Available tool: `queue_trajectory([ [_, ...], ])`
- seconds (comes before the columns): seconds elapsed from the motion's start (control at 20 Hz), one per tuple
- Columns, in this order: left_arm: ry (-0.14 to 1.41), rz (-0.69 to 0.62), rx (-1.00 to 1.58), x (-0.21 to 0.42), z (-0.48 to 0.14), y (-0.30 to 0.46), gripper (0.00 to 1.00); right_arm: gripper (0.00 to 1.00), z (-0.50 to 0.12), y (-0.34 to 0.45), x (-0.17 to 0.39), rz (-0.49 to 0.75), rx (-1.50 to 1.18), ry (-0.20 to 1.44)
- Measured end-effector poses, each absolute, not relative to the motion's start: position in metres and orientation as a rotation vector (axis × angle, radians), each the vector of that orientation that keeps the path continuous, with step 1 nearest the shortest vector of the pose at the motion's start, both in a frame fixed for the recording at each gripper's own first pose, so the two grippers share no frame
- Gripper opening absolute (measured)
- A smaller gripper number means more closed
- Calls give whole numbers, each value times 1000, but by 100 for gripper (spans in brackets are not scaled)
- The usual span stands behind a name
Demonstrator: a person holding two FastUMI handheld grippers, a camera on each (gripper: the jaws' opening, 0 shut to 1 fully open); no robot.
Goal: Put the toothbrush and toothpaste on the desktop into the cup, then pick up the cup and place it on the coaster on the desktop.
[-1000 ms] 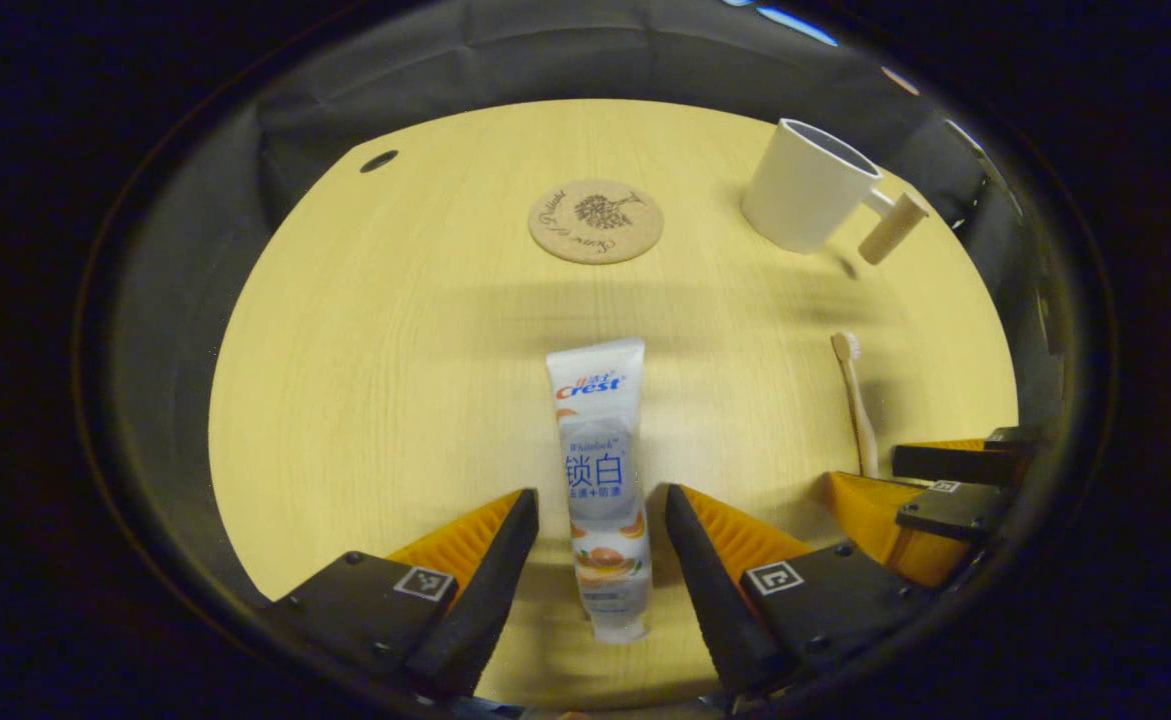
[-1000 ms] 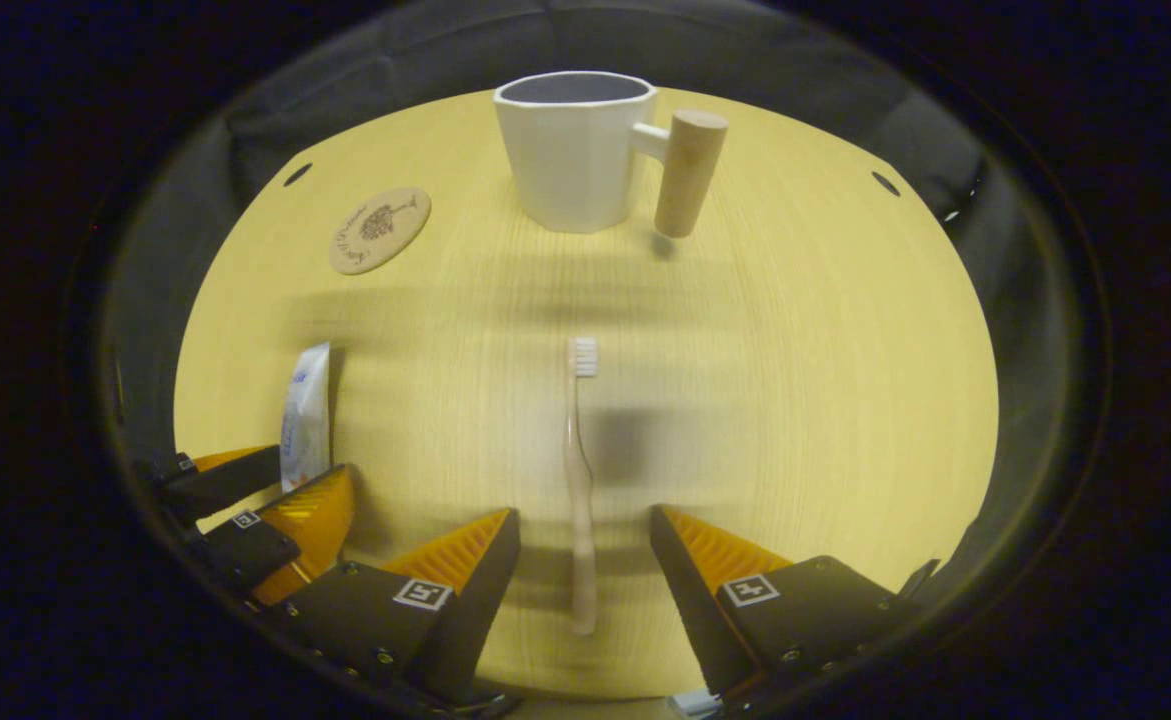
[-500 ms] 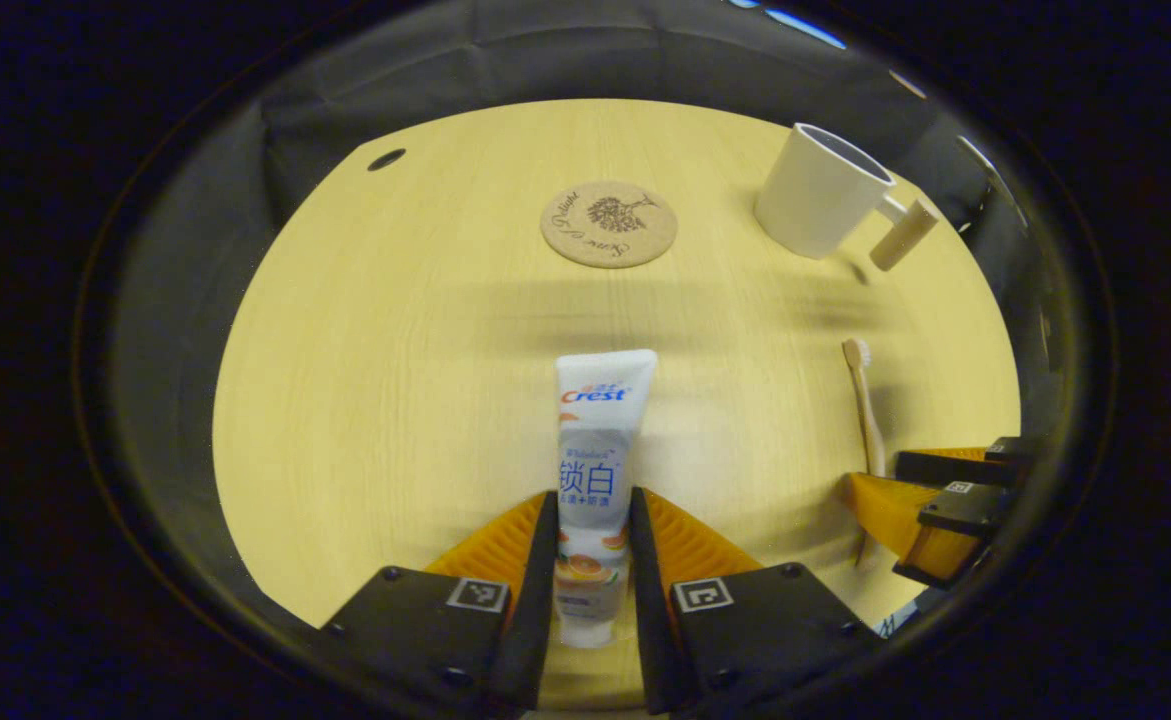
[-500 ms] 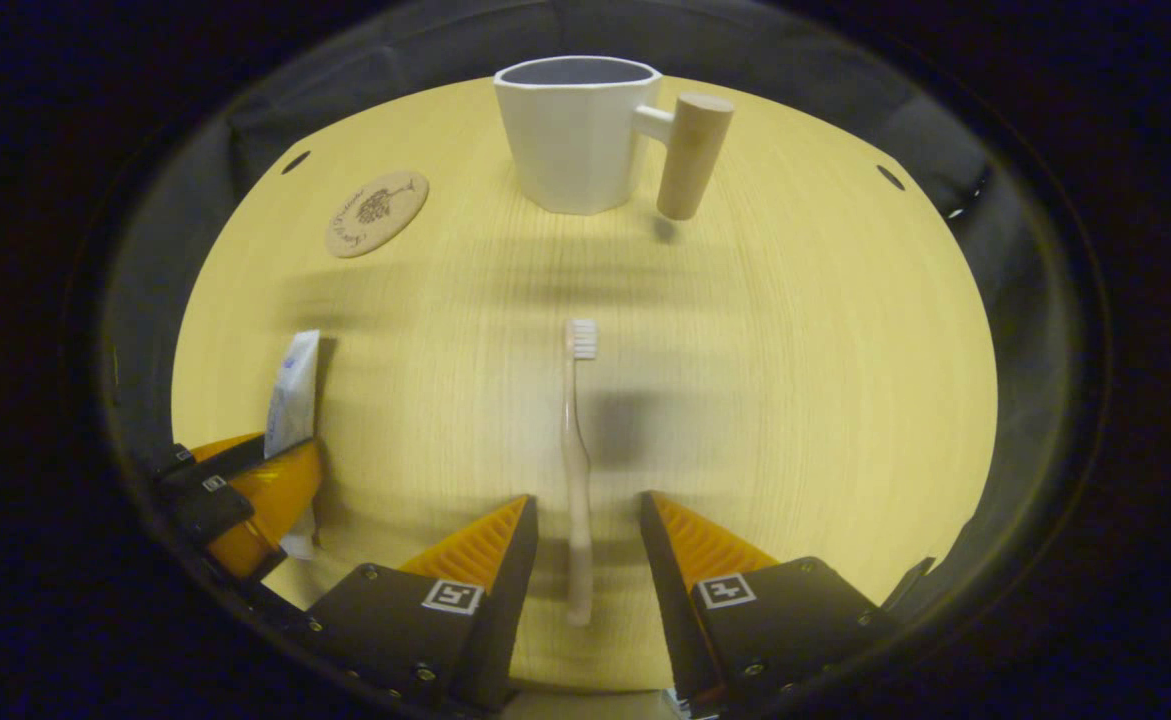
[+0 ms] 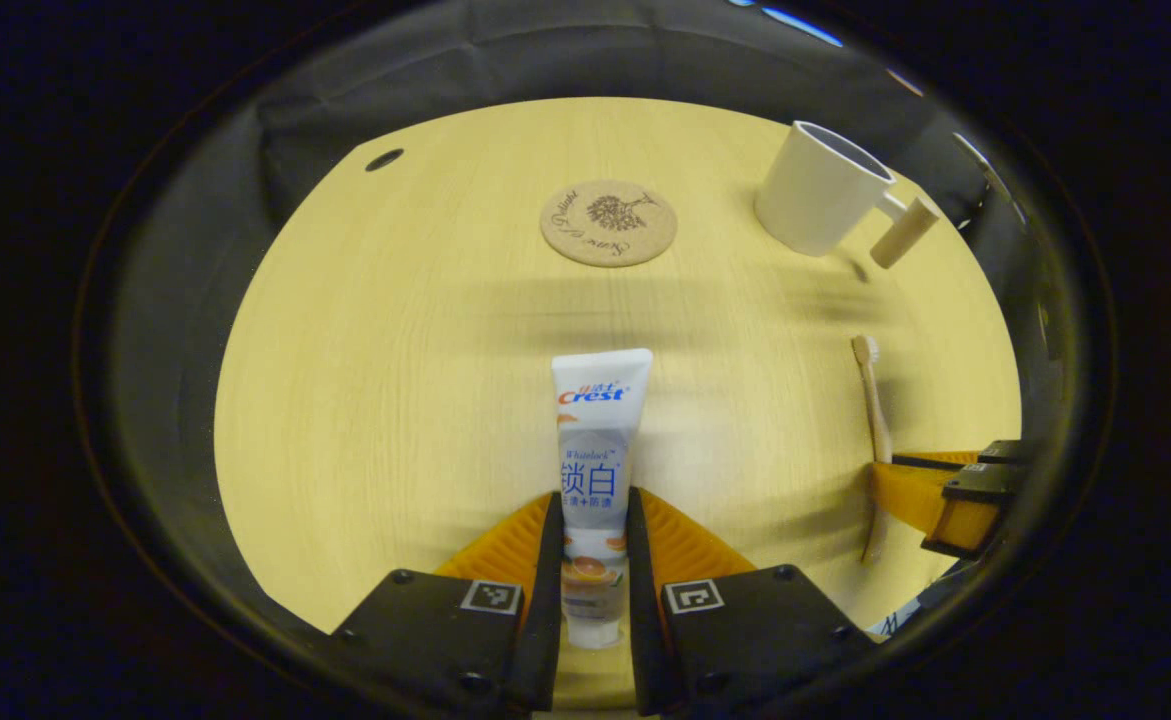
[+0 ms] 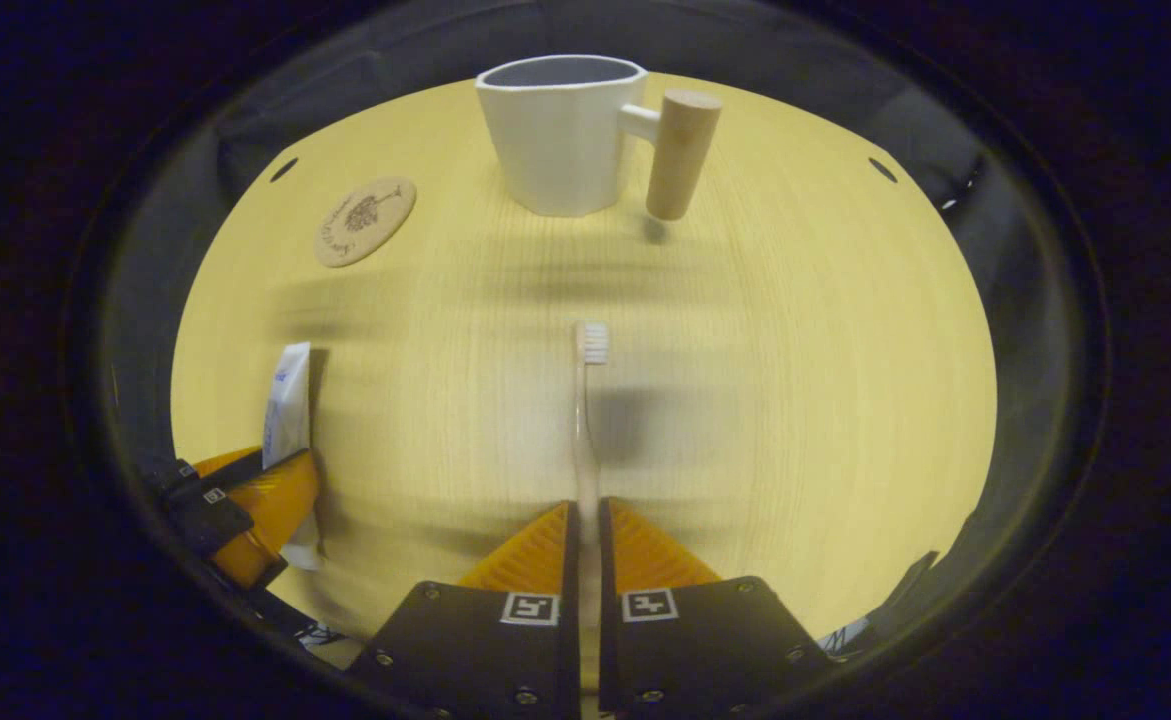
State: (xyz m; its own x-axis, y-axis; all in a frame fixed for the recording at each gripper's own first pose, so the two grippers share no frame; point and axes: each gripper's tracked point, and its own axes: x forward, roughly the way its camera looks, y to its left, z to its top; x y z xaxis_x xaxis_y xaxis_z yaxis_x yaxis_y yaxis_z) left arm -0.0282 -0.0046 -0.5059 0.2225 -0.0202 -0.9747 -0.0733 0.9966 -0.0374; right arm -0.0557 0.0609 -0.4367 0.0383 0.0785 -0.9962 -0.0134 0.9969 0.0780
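Pale wood-grain worktop (image 5: 365,400) carries a round cork coaster (image 5: 608,222) and a faceted white cup with wooden peg handle (image 6: 560,135) near its far edge; left gripper (image 5: 590,540) fingers clamp the glossy white toothpaste tube (image 5: 595,450), right gripper (image 6: 585,545) fingers pinch the slim beige toothbrush (image 6: 585,420)

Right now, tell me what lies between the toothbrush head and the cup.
Nothing but bare desktop. In the right gripper view, the stretch from the toothbrush head up to the cup holds only wood grain and soft shadow bands.
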Motion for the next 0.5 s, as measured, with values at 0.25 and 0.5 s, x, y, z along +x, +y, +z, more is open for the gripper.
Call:
queue_trajectory([
  [0.25, 1333, 43, -100, -27, -504, -4, 30, 4, -436, 55, -50, 59, 55, 1515],
  [0.5, 1336, 52, -145, -34, -502, -3, 24, 4, -413, 54, -37, 66, 121, 1448],
])
